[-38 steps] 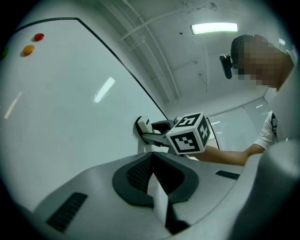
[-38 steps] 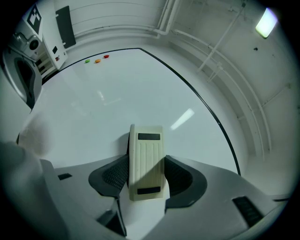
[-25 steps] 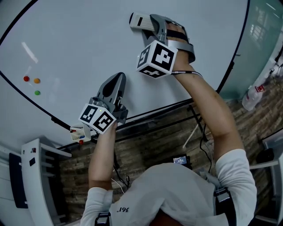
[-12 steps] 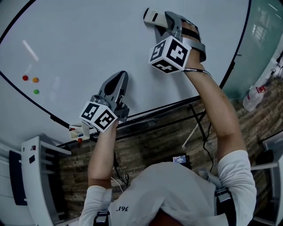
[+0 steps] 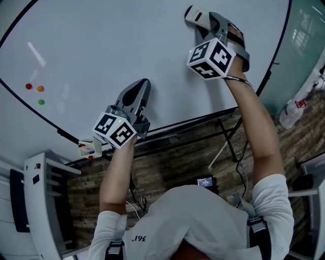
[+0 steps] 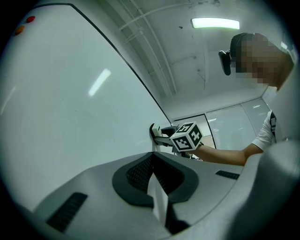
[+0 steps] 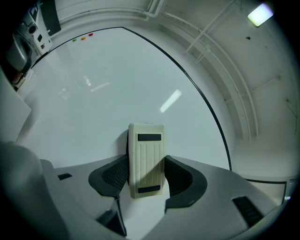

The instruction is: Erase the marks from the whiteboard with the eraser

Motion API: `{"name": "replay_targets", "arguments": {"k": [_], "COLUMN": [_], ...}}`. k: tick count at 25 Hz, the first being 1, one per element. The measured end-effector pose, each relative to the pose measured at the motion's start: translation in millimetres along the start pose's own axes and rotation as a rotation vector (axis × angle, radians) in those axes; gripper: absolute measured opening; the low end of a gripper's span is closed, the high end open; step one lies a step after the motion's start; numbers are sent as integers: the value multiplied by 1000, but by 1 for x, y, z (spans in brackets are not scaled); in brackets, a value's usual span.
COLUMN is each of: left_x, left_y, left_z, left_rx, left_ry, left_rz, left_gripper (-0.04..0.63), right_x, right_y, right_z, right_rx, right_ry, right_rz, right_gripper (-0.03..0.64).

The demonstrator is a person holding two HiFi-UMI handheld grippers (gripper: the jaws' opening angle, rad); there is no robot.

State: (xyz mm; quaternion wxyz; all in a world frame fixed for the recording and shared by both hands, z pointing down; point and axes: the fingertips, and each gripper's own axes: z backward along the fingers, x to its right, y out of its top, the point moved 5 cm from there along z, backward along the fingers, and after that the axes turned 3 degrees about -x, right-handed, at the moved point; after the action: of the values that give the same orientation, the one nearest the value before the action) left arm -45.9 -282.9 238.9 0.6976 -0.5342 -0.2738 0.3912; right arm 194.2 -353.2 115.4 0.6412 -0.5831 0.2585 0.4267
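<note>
The whiteboard fills the upper head view; I see no marks on it, only a light reflection. My right gripper is at the board's upper right, shut on the cream eraser, which lies flat against the board. In the right gripper view the eraser with two black strips sits upright between the jaws of the right gripper. My left gripper is shut on nothing, near the board's lower edge. Its own view shows the left gripper with its jaws together, and the eraser further along the board.
Red, orange and green magnets sit at the board's left. A small box rests on the ledge below the board. A white cabinet stands lower left, a bottle at the right by a glass wall.
The right gripper has slid the eraser to the right along the board. The left gripper has shifted slightly right and stays shut.
</note>
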Motion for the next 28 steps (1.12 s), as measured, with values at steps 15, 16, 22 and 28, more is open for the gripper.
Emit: {"name": "replay_targets", "arguments": {"k": [15, 16, 22, 28], "left_x": [4, 3, -8, -15], "left_y": [-11, -11, -19, -18], "left_z": [5, 7, 20, 41], "left_rx": [-10, -11, -15, -7], "left_ry": [-3, 1, 26, 47], "left_rz": [18, 20, 30, 36], "left_gripper": [6, 6, 6, 6], "right_x": [22, 23, 8, -10], "right_y": [-61, -62, -45, 8], "right_z": [-6, -4, 14, 27], "right_rx": [-146, -148, -89, 20], "right_ry": [-23, -23, -7, 16], "right_rz": [-63, -75, -104, -59], "right_gripper": [250, 250, 252, 252]}}
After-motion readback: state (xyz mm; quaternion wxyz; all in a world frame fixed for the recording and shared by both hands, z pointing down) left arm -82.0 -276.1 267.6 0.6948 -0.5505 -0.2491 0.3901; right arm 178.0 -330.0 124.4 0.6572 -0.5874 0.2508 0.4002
